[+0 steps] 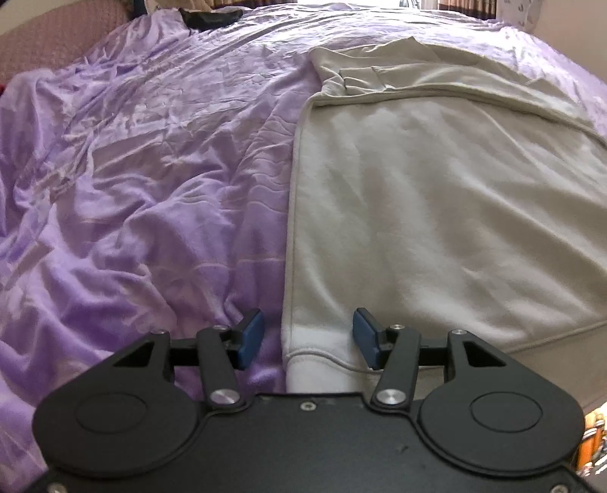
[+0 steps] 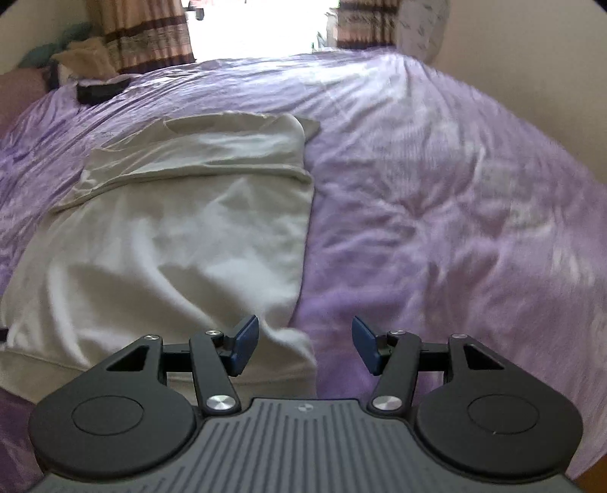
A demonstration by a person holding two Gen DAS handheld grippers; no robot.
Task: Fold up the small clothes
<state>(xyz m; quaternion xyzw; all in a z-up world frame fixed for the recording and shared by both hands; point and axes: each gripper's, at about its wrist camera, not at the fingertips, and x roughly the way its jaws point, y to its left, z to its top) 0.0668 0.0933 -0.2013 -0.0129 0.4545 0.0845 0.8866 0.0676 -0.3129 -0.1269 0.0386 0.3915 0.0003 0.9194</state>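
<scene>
Partly folded: cream garment (image 1: 436,197) flat on purple bedspread (image 1: 132,170)
Top edge already turned down; remaining folds pending. Left gripper (image 1: 308,339) and right gripper (image 2: 305,345) both spread wide, holding nothing, straddling the garment's near corners

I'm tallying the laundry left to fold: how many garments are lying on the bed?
1. A cream garment lies partly folded on the purple bedspread, between the open left gripper and right gripper. A dark item at the bed's far edge is unclear.

blown-out window (image 2: 261,26) backlight; right view's sheet (image 2: 455,227) perhaps motion-blurred.
</scene>
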